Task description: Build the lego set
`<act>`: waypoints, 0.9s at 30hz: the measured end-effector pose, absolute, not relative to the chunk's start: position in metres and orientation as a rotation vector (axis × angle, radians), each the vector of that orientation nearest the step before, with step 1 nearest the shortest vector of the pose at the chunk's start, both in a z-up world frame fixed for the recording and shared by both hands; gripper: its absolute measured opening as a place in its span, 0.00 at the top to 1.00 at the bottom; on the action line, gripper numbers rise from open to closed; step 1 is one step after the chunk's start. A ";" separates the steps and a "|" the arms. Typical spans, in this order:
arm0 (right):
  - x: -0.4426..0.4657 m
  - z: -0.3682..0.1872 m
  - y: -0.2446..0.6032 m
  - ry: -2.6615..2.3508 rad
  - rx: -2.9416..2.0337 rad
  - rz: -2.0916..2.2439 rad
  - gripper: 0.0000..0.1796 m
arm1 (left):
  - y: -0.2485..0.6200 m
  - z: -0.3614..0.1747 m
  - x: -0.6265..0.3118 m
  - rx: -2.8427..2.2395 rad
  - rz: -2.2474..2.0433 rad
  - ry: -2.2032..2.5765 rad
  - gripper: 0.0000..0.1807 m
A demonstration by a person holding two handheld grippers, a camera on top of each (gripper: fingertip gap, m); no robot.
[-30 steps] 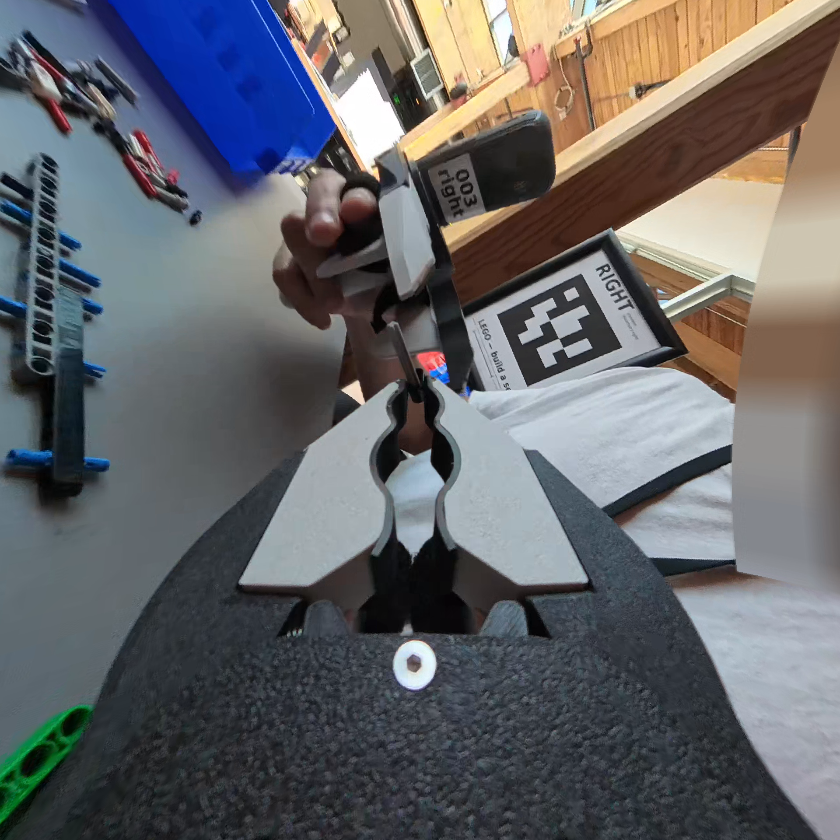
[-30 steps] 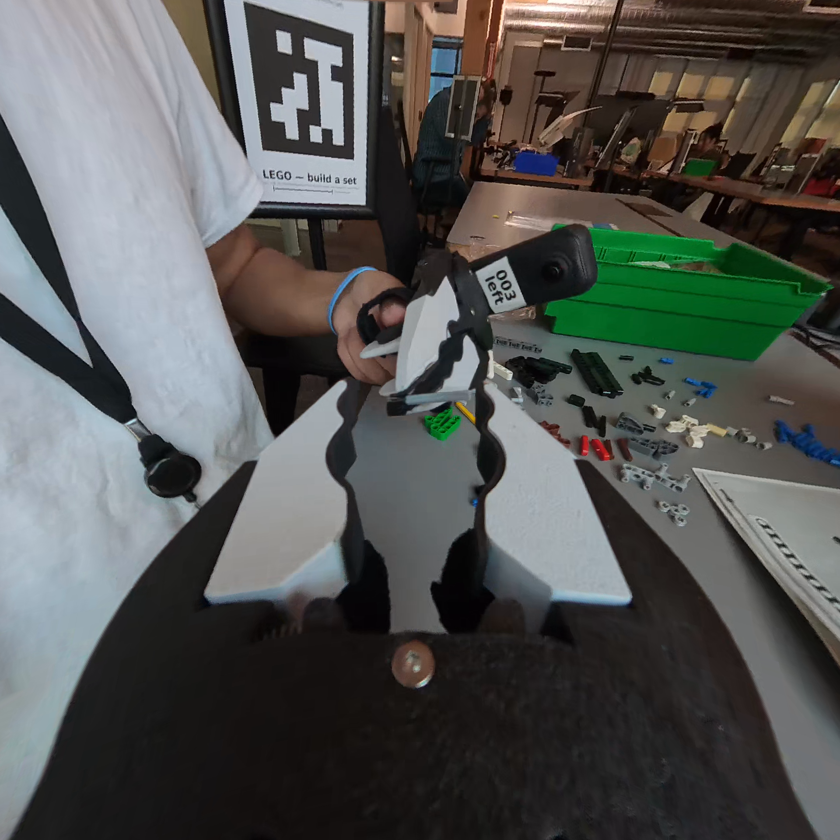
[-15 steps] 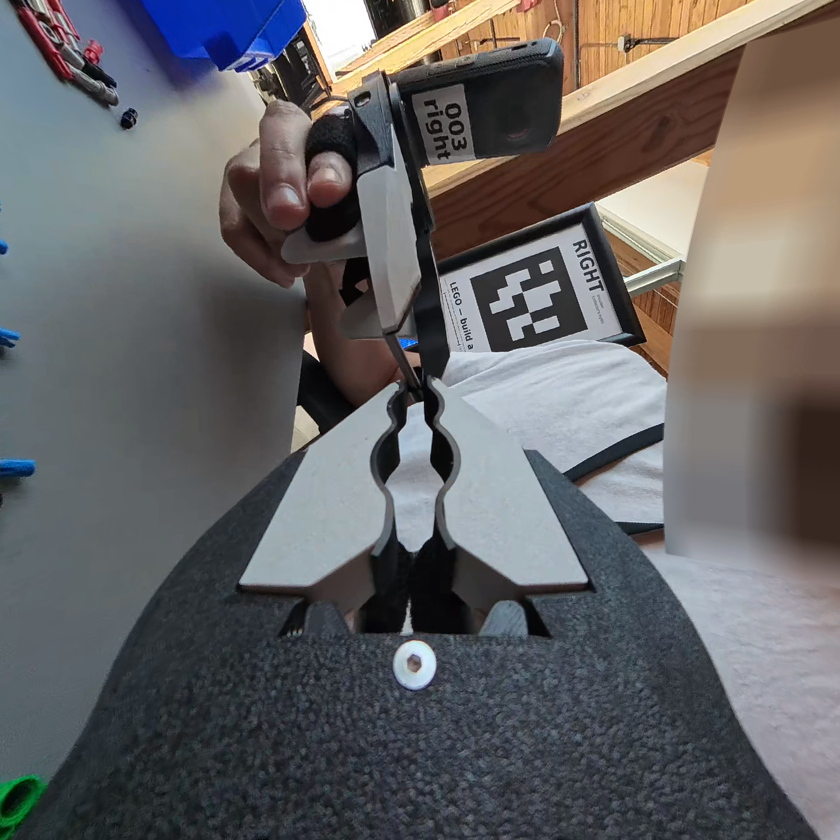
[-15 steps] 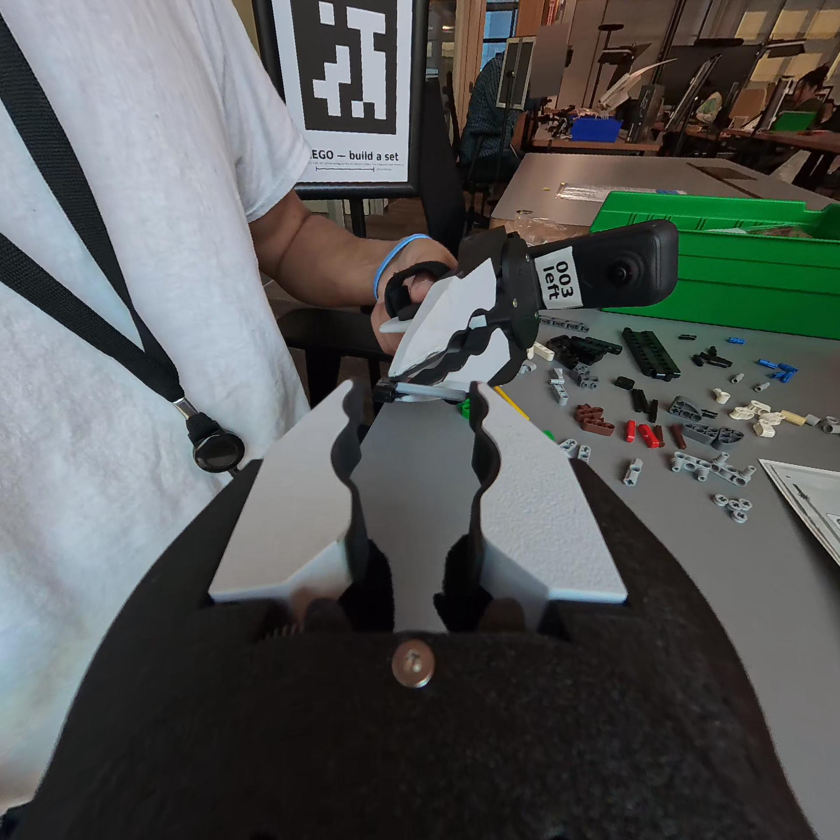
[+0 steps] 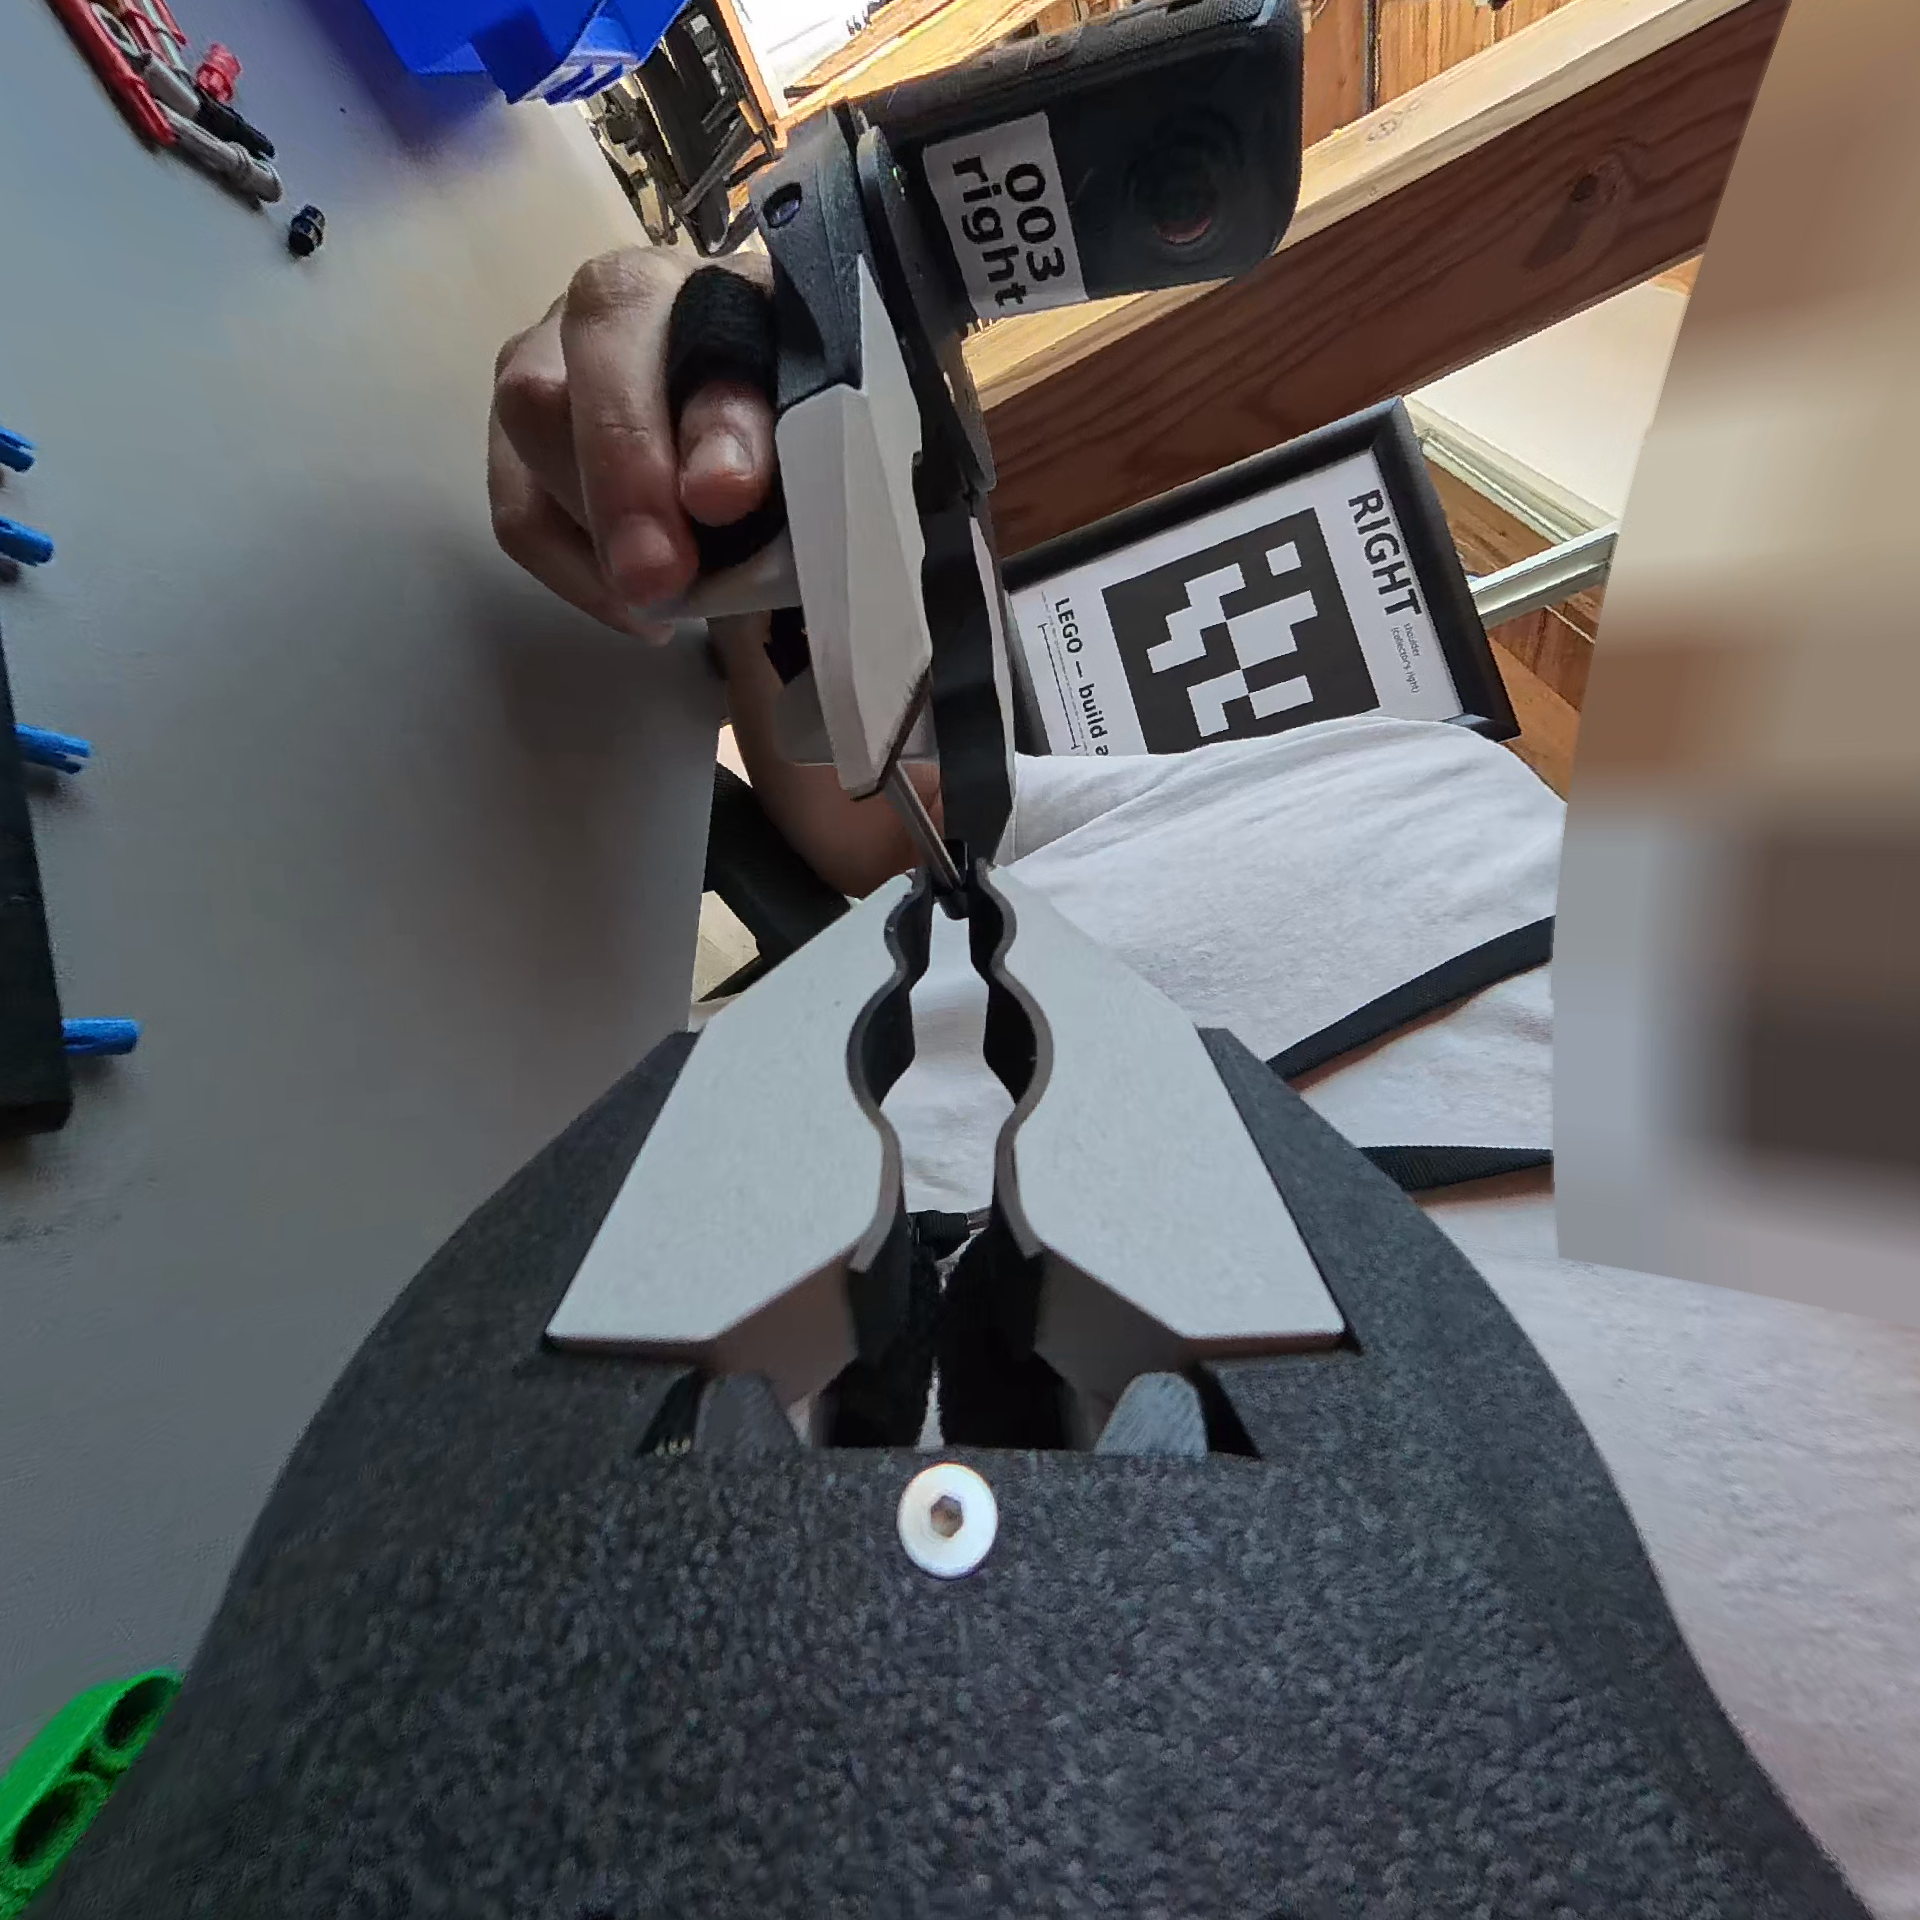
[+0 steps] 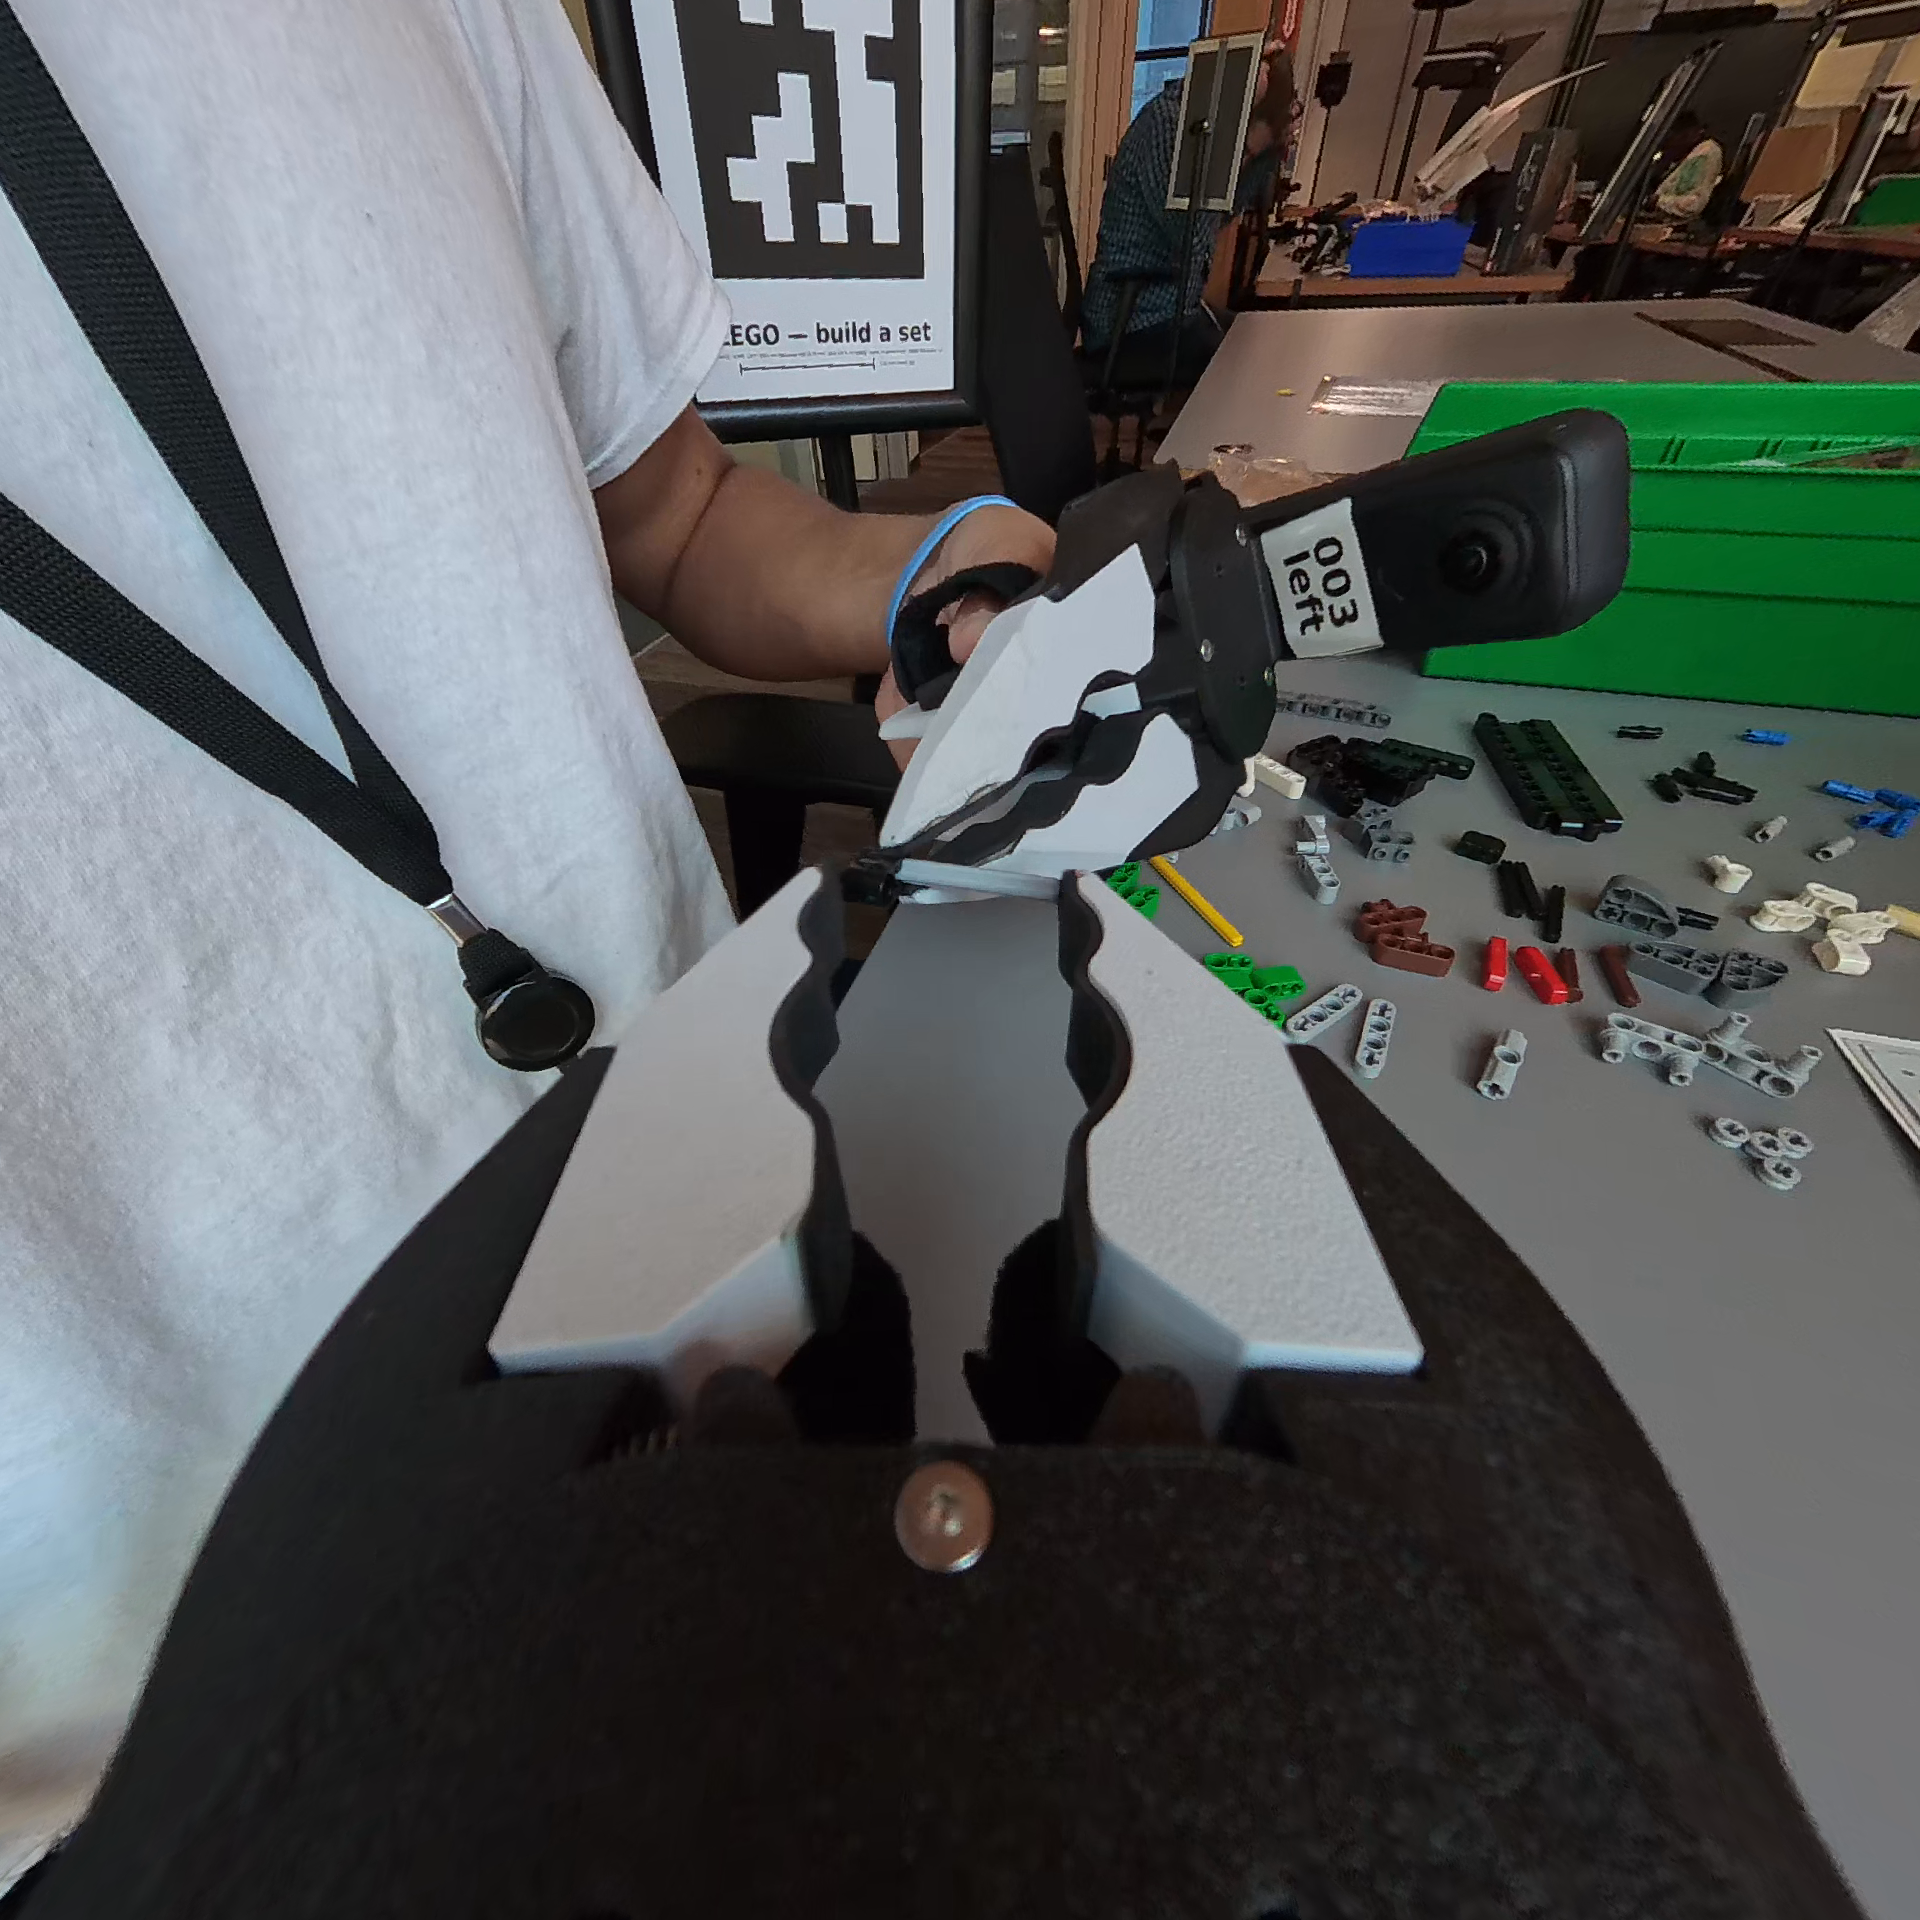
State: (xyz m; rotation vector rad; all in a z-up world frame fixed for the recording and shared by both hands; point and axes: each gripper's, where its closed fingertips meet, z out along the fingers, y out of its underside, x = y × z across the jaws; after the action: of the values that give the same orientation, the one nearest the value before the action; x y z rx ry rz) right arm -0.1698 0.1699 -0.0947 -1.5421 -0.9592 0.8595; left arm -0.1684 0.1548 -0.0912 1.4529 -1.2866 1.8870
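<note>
My left gripper (image 5: 948,894) is shut on a thin grey axle (image 6: 977,881) with a small black piece (image 6: 868,885) on its end, held in the air in front of a person's white shirt. In the right wrist view the left gripper (image 6: 896,857) comes in from the upper right. My right gripper (image 6: 945,902) is open. Its two fingertips stand at either end of the axle, which lies across the gap between them. In the left wrist view the right gripper (image 5: 925,810) points down at my left fingertips, and the axle (image 5: 920,831) runs up into it.
A grey table (image 6: 1455,1299) carries several loose grey, red, white, black and green parts, a yellow axle (image 6: 1195,899) and a green bin (image 6: 1714,540). On the other side are a blue bin (image 5: 540,42), a black beam with blue pins (image 5: 26,883) and a green beam (image 5: 62,1777). Both grippers' tips are close together, under 4 cm apart.
The two grippers have come closer together. The right gripper's open fingertips now flank the axle. The left wrist view has swung away from the beam assembly on the table.
</note>
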 end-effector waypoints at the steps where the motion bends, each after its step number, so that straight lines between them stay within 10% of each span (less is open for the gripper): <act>1: -0.169 -0.095 0.171 -0.955 -1.544 0.858 0.78 | 0.156 -0.091 -0.168 1.461 1.890 -1.291 0.97; 27: -0.158 -0.100 0.188 -0.938 -1.526 0.581 0.78 | 0.165 -0.099 -0.158 1.536 2.024 -1.152 0.96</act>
State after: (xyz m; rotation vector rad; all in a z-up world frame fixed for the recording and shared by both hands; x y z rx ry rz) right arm -0.1584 0.1876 -0.0997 -1.5262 -0.9376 0.5811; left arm -0.1578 0.1653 -0.0991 1.5357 -1.1520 2.0241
